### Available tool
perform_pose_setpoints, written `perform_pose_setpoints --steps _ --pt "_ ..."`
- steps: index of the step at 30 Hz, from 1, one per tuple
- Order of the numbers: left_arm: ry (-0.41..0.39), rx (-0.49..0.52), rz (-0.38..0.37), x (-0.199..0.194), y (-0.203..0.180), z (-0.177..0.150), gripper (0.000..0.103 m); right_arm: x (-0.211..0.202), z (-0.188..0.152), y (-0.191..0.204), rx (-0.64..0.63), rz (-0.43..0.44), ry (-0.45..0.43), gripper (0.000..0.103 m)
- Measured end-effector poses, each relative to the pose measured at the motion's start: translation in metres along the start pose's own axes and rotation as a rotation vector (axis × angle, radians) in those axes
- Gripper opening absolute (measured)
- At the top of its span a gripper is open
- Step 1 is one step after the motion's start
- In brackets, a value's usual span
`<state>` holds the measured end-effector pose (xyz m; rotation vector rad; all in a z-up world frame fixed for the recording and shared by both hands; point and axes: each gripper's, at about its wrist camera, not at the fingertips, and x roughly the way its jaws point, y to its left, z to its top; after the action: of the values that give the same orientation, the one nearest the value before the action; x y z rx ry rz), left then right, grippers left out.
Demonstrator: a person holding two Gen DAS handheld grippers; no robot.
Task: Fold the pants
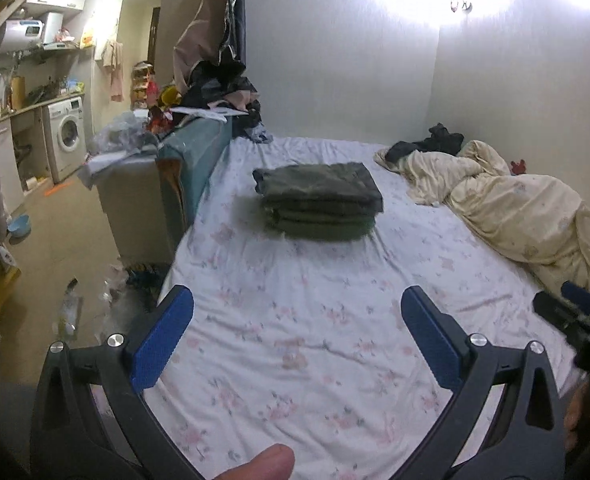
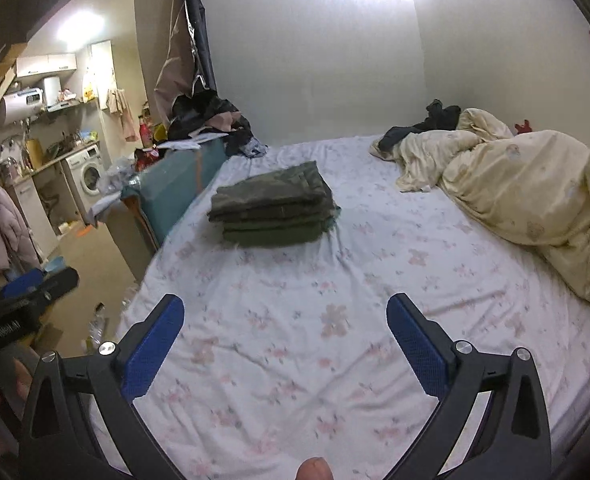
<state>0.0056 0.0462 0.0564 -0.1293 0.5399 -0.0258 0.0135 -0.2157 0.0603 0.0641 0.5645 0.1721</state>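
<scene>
both grippers, left (image 1: 297, 340) and right (image 2: 285, 336), fingers wide apart, empty; folded pants (image 1: 319, 200) on bed (image 1: 315, 360).

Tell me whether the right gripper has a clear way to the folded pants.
Probably yes: the right gripper is open and empty, and only bare floral sheet lies between it and the folded pants.

The folded olive-green cloth pants (image 1: 319, 200) look matt and coarse-woven. The white floral cotton bedsheet (image 1: 315, 320) is soft and creased. At three o'clock, the cream quilted duvet (image 2: 527, 196) looks puffy and matt.
</scene>
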Motion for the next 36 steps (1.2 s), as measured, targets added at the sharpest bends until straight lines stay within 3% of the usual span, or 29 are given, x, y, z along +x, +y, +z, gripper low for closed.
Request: perform_pose_setpoints --steps 4,8,14,19,36 --pt "0.032 0.048 0.02 0.01 -0.008 -0.027 0.102 0.001 -0.036 -0.006 -0.016 0.004 -0.01 0.103" --pt "0.035 0.067 0.017 0.02 -0.017 -0.034 0.102 0.016 -0.057 -0.021 0.074 0.037 0.056 0.103" --pt "0.086 0.08 0.006 0.032 -0.025 -0.044 0.102 0.031 -0.056 -0.018 0.087 -0.011 0.055 0.103" --pt "0.056 0.107 0.001 0.026 -0.029 -0.045 0.102 0.031 -0.058 -0.013 0.054 -0.027 0.044 0.103" --pt "0.061 0.128 0.004 0.027 -0.034 -0.046 0.102 0.03 -0.058 -0.019 0.075 -0.043 0.046 0.103"
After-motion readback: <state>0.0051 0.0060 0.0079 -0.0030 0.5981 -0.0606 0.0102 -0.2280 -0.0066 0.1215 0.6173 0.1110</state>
